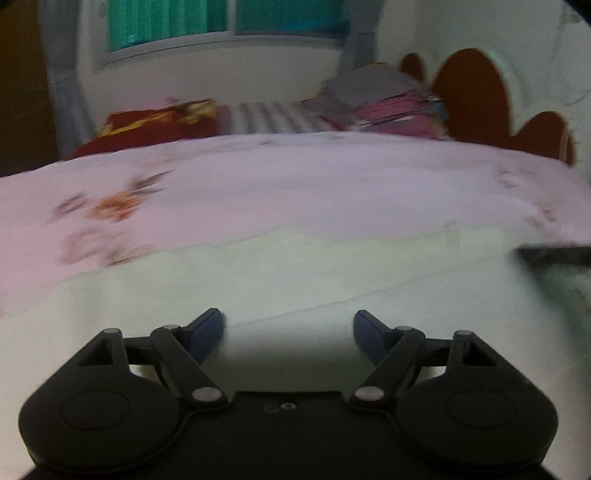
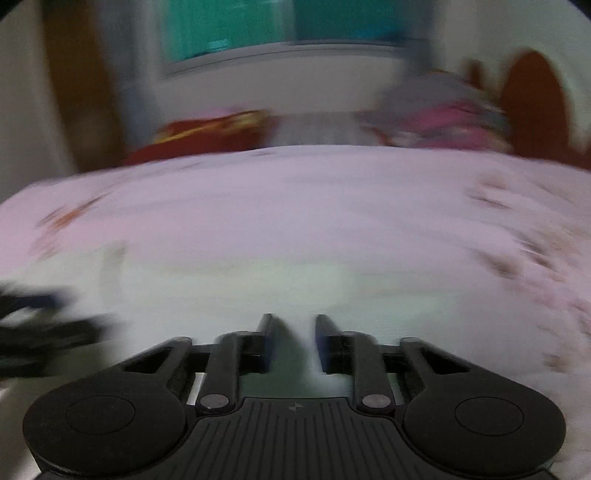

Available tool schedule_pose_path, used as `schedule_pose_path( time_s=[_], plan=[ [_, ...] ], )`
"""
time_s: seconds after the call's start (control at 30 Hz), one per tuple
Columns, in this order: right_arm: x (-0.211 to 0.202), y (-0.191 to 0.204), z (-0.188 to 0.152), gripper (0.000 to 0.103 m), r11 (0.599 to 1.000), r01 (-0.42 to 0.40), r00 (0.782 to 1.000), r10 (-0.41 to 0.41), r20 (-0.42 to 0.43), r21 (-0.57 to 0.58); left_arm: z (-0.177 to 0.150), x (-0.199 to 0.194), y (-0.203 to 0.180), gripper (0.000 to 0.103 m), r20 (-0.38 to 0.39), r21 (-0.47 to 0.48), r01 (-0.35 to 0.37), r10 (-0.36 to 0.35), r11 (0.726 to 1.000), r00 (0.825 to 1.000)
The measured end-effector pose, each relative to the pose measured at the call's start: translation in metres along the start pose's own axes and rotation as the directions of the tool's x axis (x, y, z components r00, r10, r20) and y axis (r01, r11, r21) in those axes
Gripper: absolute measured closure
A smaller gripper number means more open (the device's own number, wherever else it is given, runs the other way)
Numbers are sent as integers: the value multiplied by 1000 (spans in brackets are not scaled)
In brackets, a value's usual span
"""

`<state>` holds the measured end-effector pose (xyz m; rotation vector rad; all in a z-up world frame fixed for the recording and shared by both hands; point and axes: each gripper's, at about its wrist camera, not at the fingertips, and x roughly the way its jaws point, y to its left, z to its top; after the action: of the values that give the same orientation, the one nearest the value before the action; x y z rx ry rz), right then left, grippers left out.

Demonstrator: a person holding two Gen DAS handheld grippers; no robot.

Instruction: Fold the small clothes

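A pale mint-white garment (image 1: 295, 280) lies flat on the pink flowered bedsheet (image 1: 295, 177), right in front of both grippers. My left gripper (image 1: 288, 328) is open wide and empty just above the cloth. My right gripper (image 2: 293, 332) has its jaws partly open with a narrow gap, empty, low over the same garment (image 2: 258, 295). The right view is blurred by motion. The right gripper shows as a dark blur at the right edge of the left view (image 1: 554, 256); the left one shows at the left edge of the right view (image 2: 40, 325).
A red printed pillow (image 1: 155, 123) and a pile of folded clothes (image 1: 384, 103) sit at the far side of the bed. A brown scalloped headboard (image 1: 476, 99) stands at the right. A window with teal curtains (image 1: 221, 22) is behind.
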<state>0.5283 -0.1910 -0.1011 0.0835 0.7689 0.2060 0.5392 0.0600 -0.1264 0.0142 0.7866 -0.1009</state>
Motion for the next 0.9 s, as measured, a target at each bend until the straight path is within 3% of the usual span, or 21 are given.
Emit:
schedule_pose_path(
  time_s=[0.07, 0.1, 0.2, 0.3, 0.4, 0.53, 0.6, 0.73, 0.9],
  plan=[
    [5, -28, 8, 103, 992, 106, 994, -106, 1, 69, -6, -3, 11, 23, 13, 17, 19, -20, 1000, 1000],
    [8, -38, 11, 103, 988, 123, 992, -122, -9, 90, -6, -5, 9, 23, 14, 35, 15, -15, 999, 1000],
    [8, -46, 16, 103, 989, 117, 993, -116, -16, 91, -2, -15, 3, 26, 37, 28, -2, 1, 1000, 999],
    [-11, -44, 15, 103, 989, 89, 996, -92, 16, 116, -5, -27, -6, 25, 79, 16, 38, -39, 999, 996],
    [-11, -44, 3, 103, 989, 74, 996, -68, -49, 127, -13, -15, -11, 24, 4, 54, 40, -40, 998, 999],
    [-36, -34, -11, 103, 991, 85, 996, -82, -38, 103, -16, -36, -8, 25, 51, 46, 34, -36, 998, 998],
    [-57, -30, -19, 103, 992, 66, 998, -65, -14, 103, -22, -50, -8, 25, 87, 32, 64, -66, 997, 994],
    [-74, -21, -53, 103, 992, 69, 995, -61, -77, 104, -39, -42, -13, 24, -1, 32, 76, -76, 997, 997],
    [-98, -14, -60, 103, 991, 96, 995, -96, -13, 94, -42, -50, -13, 22, 39, 15, 65, -65, 998, 997]
  ],
)
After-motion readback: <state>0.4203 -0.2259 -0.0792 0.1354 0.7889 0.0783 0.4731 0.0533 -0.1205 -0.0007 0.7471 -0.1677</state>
